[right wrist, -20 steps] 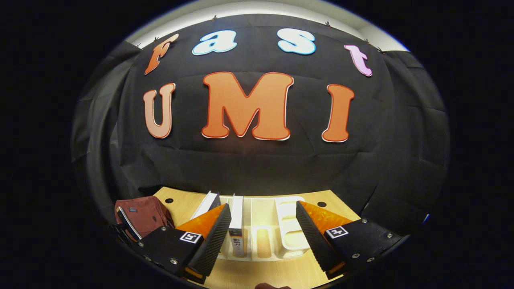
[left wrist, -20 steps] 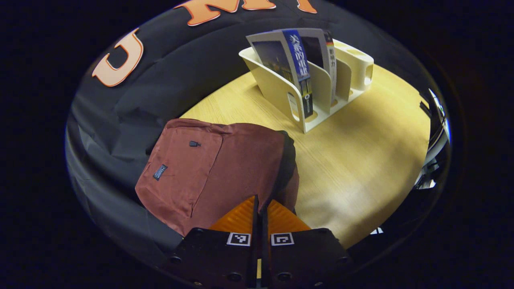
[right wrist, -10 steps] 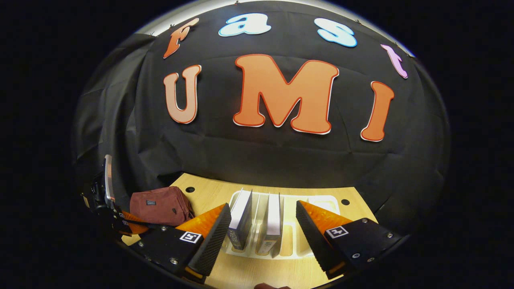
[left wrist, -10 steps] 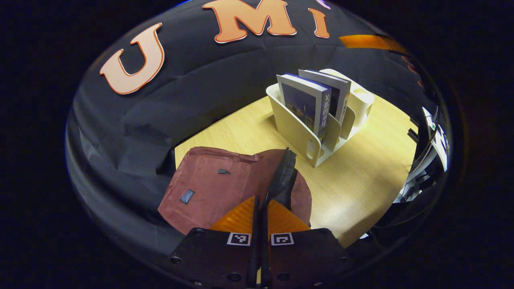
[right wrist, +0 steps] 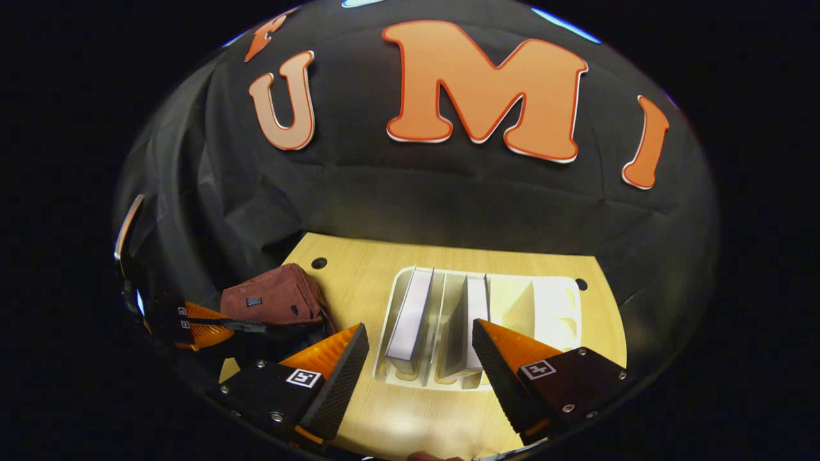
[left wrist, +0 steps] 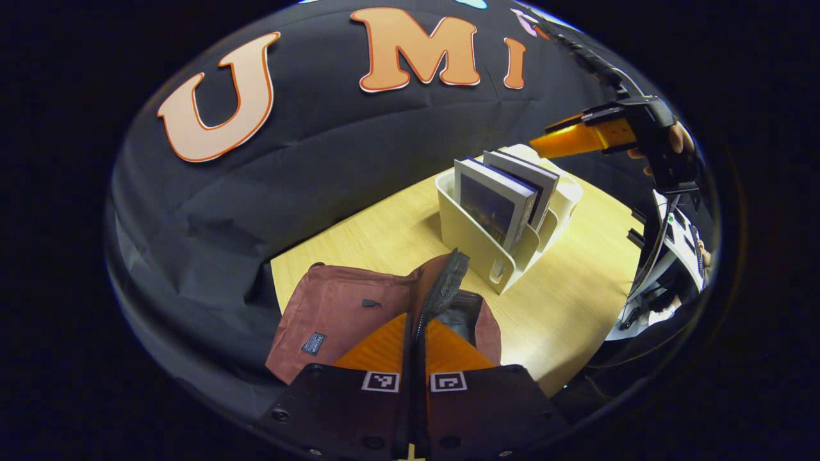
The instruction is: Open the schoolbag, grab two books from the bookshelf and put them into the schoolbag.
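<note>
A black cloth wall is seen across the upper and middle parts of both views, creased and folded, with deeper folds at the left of the frame. A light wooden table is set against it at the lower centre; its grain runs in fine lines. Two small round holes are seen near the table's far corners in the right gripper view. A bright patch of light is cast on the tabletop near the lower edge.

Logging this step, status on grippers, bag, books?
Left gripper shut on schoolbag flap, bag mouth open. Right gripper open above bookshelf. Two books upright in slots. Nothing in the way.
</note>
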`<state>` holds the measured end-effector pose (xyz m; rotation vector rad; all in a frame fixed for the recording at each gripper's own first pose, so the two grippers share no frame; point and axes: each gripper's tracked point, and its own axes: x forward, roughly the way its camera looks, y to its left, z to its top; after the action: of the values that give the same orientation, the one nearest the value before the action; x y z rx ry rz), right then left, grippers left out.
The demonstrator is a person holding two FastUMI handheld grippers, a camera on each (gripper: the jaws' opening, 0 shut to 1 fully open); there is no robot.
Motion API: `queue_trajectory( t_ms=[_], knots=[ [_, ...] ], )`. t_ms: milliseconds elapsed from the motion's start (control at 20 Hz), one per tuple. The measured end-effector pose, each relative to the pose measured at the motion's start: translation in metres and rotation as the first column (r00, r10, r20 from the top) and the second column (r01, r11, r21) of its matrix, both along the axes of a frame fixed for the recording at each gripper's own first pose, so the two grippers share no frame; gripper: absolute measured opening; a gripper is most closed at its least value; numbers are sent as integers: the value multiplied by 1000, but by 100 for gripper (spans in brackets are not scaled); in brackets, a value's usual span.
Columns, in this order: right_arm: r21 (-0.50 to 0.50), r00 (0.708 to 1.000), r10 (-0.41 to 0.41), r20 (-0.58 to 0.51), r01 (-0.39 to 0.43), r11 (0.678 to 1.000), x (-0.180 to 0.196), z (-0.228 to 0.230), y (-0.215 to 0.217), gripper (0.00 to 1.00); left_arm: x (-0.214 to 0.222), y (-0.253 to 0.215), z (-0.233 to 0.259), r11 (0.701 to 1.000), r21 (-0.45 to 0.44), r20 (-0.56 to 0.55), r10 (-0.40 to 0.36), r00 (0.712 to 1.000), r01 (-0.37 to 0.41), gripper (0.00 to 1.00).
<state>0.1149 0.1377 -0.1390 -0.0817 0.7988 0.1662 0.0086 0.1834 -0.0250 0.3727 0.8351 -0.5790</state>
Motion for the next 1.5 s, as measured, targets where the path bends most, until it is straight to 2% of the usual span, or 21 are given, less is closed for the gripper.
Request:
queue_trajectory(
  t_ms=[100, 300, 550, 850, 1150, 1200, 1300, 1350, 1400, 1450, 1500],
  knots=[
    [44, 997, 19, -77, -16, 999, 9, -6, 17, 97, 5, 5, 6, 1000, 3, 9, -20, 1000, 20, 4],
    [36, 975, -28, -222, 37, 999, 31, -29, 13, 97, 10, 9, 10, 999, -6, 17, -41, 999, 41, 4],
    [-3, 906, -104, -411, 112, 994, 44, -66, 11, 97, 7, 11, 7, 999, -37, 17, -28, 999, 29, 4],
    [-111, 845, -151, -512, 109, 988, 51, -113, 6, 97, 7, 16, 0, 998, -69, 10, 10, 1000, -9, 4],
    [-169, 807, -211, -552, 140, 976, 61, -135, 2, 95, 3, 18, -5, 996, -87, -4, 37, 999, -37, 4],
    [-178, 803, -222, -552, 147, 973, 62, -134, 0, 91, 2, 18, -6, 995, -88, -6, 39, 999, -39, 4],
    [-195, 792, -233, -564, 146, 970, 60, -139, -2, 74, 2, 18, -7, 995, -92, -10, 45, 999, -45, 4],
    [-196, 782, -238, -577, 151, 969, 57, -139, -2, 52, 2, 18, -9, 994, -94, -13, 47, 999, -48, 4],
    [-192, 768, -242, -592, 157, 969, 55, -138, -1, 54, 3, 19, -10, 994, -94, -16, 51, 999, -53, 4],
    [-193, 757, -249, -604, 164, 967, 55, -140, 0, 41, 0, 19, -11, 994, -93, -20, 52, 998, -54, 4],
    [-194, 744, -254, -618, 169, 966, 53, -137, -2, 40, -1, 20, -11, 994, -91, -18, 51, 999, -53, 4]
  ],
)
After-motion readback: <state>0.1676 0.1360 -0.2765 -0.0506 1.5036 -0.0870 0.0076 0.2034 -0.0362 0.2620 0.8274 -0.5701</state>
